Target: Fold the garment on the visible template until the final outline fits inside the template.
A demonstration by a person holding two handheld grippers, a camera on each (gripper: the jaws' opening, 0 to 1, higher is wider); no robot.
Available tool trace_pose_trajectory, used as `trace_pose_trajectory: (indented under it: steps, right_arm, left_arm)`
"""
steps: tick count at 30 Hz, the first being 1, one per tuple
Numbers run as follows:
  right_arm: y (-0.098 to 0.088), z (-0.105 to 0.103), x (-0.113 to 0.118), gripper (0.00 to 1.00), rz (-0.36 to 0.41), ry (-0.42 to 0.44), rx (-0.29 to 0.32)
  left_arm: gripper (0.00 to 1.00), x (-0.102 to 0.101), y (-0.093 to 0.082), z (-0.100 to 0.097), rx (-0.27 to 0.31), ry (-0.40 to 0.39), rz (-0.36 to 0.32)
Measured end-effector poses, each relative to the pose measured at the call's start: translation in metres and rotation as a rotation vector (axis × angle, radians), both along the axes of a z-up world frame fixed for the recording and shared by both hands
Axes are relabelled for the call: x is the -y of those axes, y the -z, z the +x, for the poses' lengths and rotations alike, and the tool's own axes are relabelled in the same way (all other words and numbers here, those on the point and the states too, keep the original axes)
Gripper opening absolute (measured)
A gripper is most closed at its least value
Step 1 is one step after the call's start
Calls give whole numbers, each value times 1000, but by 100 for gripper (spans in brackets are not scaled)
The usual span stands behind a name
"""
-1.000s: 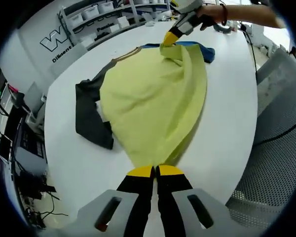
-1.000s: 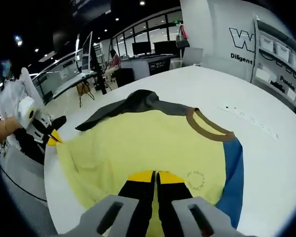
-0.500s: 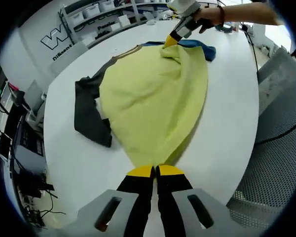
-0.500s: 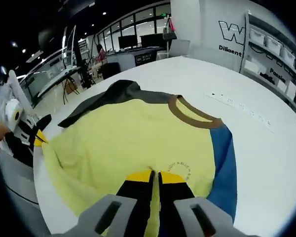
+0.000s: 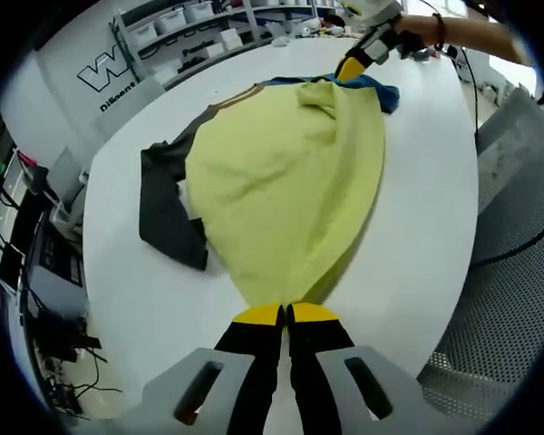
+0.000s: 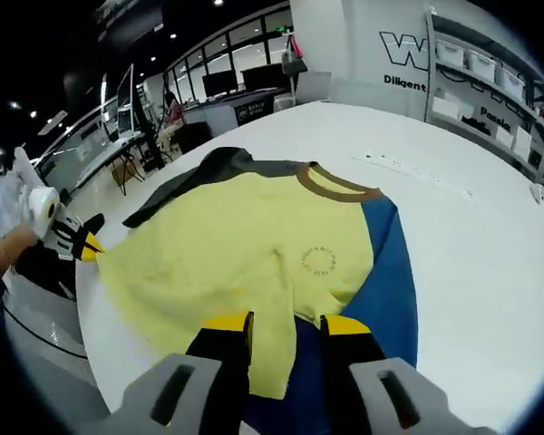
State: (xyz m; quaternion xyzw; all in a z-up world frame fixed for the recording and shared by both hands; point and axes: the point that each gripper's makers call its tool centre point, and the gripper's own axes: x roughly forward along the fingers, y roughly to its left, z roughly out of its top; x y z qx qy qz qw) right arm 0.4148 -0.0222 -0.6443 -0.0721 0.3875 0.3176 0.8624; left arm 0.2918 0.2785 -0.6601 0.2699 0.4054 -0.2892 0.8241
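On the left of the left gripper view a dark grey sleeve [image 5: 168, 213] trails off the garment [image 5: 286, 181], which lies spread across the white table [image 5: 417, 263]; the yellow body fills the middle, with a blue sleeve [image 5: 376, 91] bunched at the far right end. No template outline is plain on the tabletop, so whether the cloth sits on it cannot be judged from here. The left gripper [image 5: 285, 314] has its jaws pressed together on the near yellow hem, holding the cloth taut toward the camera. At the far end the right gripper [image 5: 351, 69] hangs just above the bunched blue fabric, a person's hand [image 5: 417, 32] behind it with the forearm reaching in from the right edge. In the right gripper view the left gripper [image 6: 86, 246] shows small at the left, pinching the hem corner near the table edge; toward the centre lie the brown collar [image 6: 331, 184] and a small round print [image 6: 318, 261] on the yellow chest, and the blue sleeve [image 6: 385, 281] runs down the right. The right gripper [image 6: 284, 323] stands with its jaws apart over the cloth edge, gripping nothing. The step looks like an early fold: one end pinned, the other just let go. The next move probably calls for the right jaws to take a fresh hold on a sleeve or side edge and carry it inward.
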Motion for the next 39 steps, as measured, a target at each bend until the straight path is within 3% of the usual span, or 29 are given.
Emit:
trace_pose_trajectory:
  steps: [8, 14, 27, 39]
  right_arm:
    - [19, -17, 8, 17, -25, 22, -64]
    - [25, -27, 9, 0, -25, 27, -97]
    - [0, -55, 7, 0, 34, 4, -129]
    - [-17, -100, 18, 0, 47, 49, -198]
  left_arm:
    - [4, 0, 0, 0, 6, -4, -1]
    - [4, 1, -1, -2, 7, -8, -6]
    - [4, 1, -7, -3, 29, -11, -15]
    - [4, 3, -13, -7, 39, -29, -49]
